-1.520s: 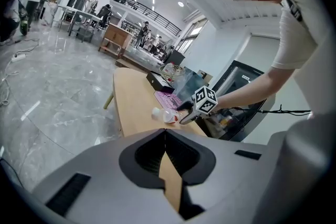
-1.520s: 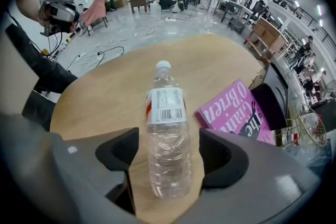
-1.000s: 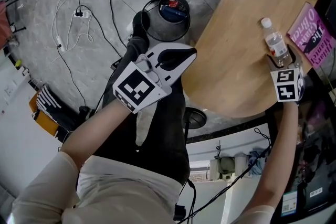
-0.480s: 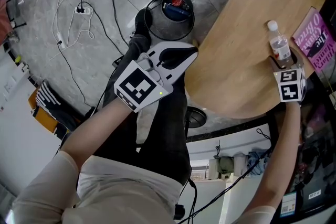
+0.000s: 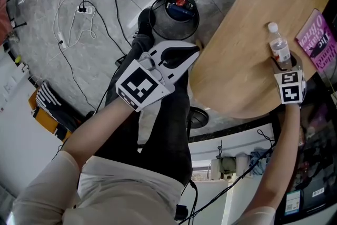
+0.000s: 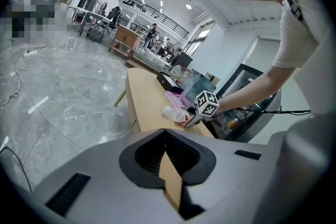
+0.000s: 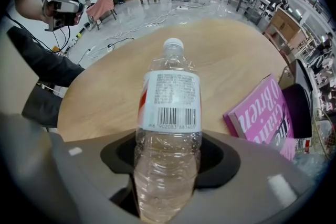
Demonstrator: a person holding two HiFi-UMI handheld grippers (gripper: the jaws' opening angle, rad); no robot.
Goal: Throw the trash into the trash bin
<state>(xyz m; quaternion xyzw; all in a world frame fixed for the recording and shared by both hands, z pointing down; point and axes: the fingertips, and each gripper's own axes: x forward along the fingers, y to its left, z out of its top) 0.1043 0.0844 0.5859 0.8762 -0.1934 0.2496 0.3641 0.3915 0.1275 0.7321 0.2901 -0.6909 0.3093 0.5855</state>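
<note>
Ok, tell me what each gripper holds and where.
Right gripper: the water bottle, by its lower body; its jaws have just been closing. Left gripper: nothing.

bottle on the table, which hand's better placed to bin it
Right. The right gripper stands over the bottle, and its fingers have just been closing onto it. The left gripper hangs beside the table, nearer the bin, with its fingers shut and empty.
</note>
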